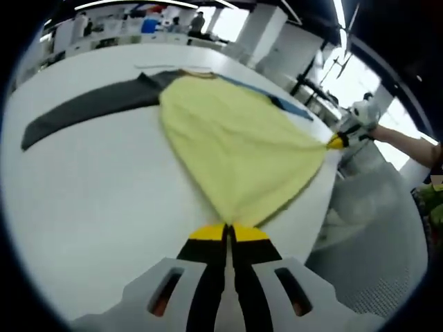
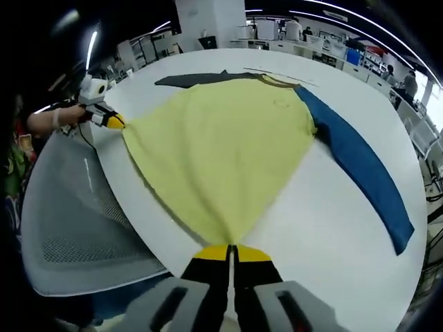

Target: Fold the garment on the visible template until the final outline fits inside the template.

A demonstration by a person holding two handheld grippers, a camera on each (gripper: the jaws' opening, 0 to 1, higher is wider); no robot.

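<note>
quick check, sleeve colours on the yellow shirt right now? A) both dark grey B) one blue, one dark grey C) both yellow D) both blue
B: in the right gripper view the yellow shirt has a blue sleeve stretched out on the white table, and a dark grey sleeve on the far side; the left gripper view shows that dark grey sleeve laid out long.

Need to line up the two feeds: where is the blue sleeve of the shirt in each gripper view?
Left gripper view: the blue sleeve is a thin strip along the yellow body's far edge, upper right of centre.
Right gripper view: the blue sleeve lies in full, running from the shoulder down to the right across the white table.
Shared landmark: the dark grey sleeve on the shirt's opposite side.
</note>
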